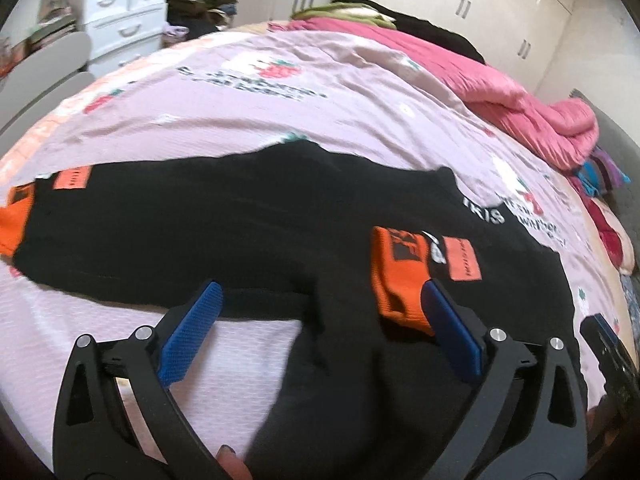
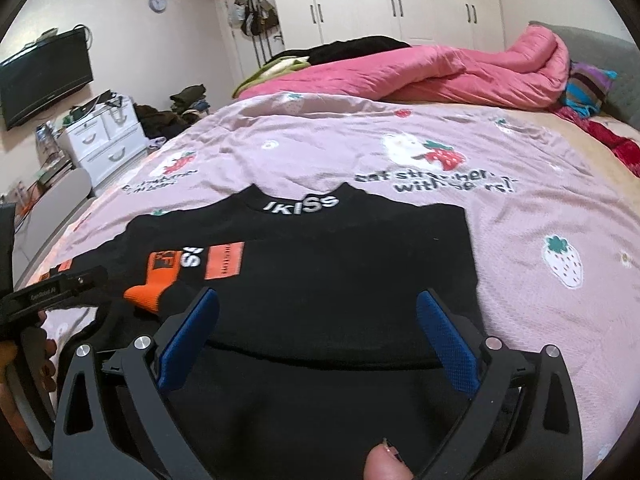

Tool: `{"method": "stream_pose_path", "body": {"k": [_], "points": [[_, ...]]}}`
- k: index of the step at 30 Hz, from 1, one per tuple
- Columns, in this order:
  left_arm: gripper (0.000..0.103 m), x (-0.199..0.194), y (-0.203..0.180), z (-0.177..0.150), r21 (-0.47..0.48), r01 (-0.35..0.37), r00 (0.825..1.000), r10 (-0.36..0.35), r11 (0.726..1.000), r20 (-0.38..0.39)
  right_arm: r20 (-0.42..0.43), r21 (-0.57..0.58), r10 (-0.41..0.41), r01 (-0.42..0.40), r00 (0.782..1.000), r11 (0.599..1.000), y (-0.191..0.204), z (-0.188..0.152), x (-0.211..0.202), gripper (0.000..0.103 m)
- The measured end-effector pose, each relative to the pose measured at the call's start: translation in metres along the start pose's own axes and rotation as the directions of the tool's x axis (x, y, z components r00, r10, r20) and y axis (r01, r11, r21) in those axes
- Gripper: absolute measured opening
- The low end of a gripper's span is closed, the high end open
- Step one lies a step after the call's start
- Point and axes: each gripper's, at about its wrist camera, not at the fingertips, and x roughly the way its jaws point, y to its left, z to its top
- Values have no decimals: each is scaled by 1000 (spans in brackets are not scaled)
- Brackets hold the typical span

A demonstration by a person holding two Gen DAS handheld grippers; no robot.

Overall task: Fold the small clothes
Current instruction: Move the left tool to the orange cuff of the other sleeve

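Blue pads (image 2: 188, 340) of your right gripper (image 2: 316, 332) stand wide apart and released, nothing between them but air above the black sweater (image 2: 340, 272). Your left gripper (image 1: 320, 328) is released too, jaws wide, pinching no cloth.

Sweater lies flat on the lilac strawberry bedspread (image 2: 440, 140), collar away from you, hem toward the tongs. One sleeve is already folded in across the chest, its orange cuff (image 1: 400, 280) just beside your left gripper's right pad. The other sleeve runs out to the left in the left wrist view, long axis across the bed, ending in an orange cuff (image 1: 16, 216) well apart from both grippers.

Judgement: that outstretched sleeve is next, and your left hand is nearer. Pink quilt (image 2: 460, 72) lies beyond, clear of the work.
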Motion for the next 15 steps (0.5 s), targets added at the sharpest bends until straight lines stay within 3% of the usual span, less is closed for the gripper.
{"method": "stream_pose_path", "body": {"k": [8,15], "points": [[93,-13,32,-3,-95,-38,999,41,995,30,-9,-58,36,-37,999,998,33,-3,4,99],[94,-22,65,0,-221,-53,997,65,974,50,-10,-106,71,-71,997,992,63,-2,4,99]]}}
